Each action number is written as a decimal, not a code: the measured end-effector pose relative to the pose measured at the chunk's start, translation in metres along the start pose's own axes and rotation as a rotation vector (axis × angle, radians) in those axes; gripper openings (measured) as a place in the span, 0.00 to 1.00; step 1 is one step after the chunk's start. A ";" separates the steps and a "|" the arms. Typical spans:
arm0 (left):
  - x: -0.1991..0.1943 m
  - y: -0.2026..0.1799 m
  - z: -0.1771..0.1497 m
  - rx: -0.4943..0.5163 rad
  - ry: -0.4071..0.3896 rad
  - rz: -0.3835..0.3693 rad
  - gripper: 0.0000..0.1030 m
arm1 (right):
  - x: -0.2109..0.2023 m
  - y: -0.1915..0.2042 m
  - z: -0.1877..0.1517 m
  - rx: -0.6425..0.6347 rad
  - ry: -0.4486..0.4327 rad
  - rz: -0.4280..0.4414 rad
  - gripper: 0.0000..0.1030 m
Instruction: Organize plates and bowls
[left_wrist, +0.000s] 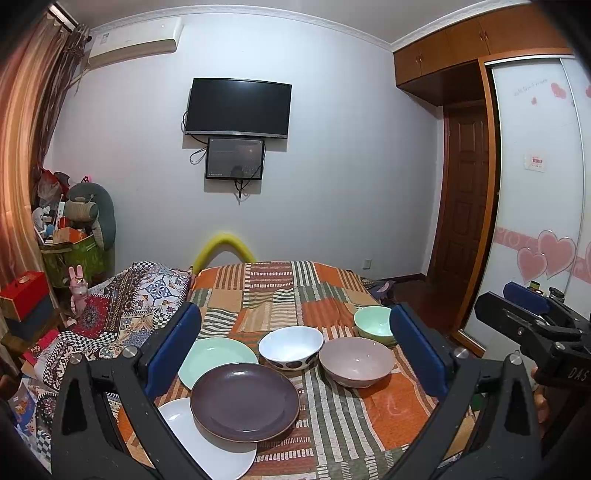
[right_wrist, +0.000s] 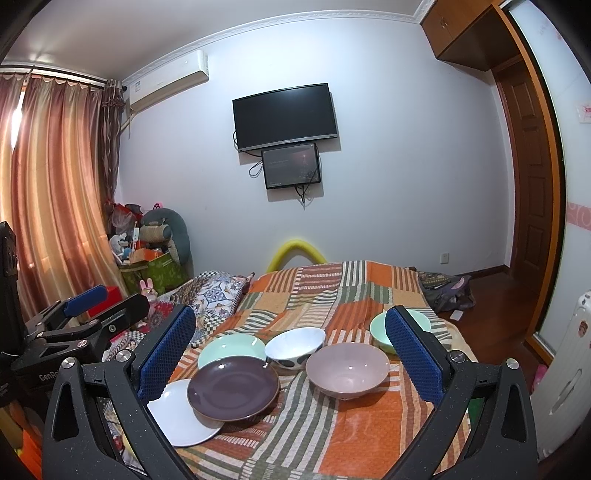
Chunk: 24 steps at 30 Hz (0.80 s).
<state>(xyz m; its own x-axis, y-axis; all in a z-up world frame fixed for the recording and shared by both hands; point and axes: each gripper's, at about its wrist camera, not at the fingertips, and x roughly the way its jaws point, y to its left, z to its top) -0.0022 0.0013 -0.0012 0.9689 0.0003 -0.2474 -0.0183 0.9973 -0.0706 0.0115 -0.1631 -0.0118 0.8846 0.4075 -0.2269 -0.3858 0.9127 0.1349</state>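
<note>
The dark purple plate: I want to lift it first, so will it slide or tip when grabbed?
The glossy dark purple round plate probably feels slippery. It overlaps the white plate, so it may rock. The soft patchwork cover gives little firm support.

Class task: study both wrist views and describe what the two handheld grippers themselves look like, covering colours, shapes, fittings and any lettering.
Both the left gripper and the right gripper have black angular frames with triangular cut-outs and round silver bolts. Each finger carries a long blue pad; the right gripper's pads show a fine grid texture. White lettering marks their bodies, only partly readable. No cables or sleeves show.
</note>
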 end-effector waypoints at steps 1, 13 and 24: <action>0.000 -0.001 0.000 0.000 0.001 0.000 1.00 | 0.000 0.001 0.000 -0.001 0.000 0.000 1.00; 0.004 0.000 0.000 -0.003 0.003 0.005 1.00 | 0.005 0.002 -0.005 0.002 0.008 0.002 1.00; 0.034 0.017 -0.015 0.001 0.068 0.008 1.00 | 0.035 0.002 -0.018 0.002 0.083 0.001 0.99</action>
<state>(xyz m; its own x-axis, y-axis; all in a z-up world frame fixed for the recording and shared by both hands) 0.0264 0.0170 -0.0254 0.9497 0.0035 -0.3132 -0.0258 0.9974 -0.0671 0.0366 -0.1467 -0.0370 0.8595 0.4093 -0.3062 -0.3857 0.9124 0.1371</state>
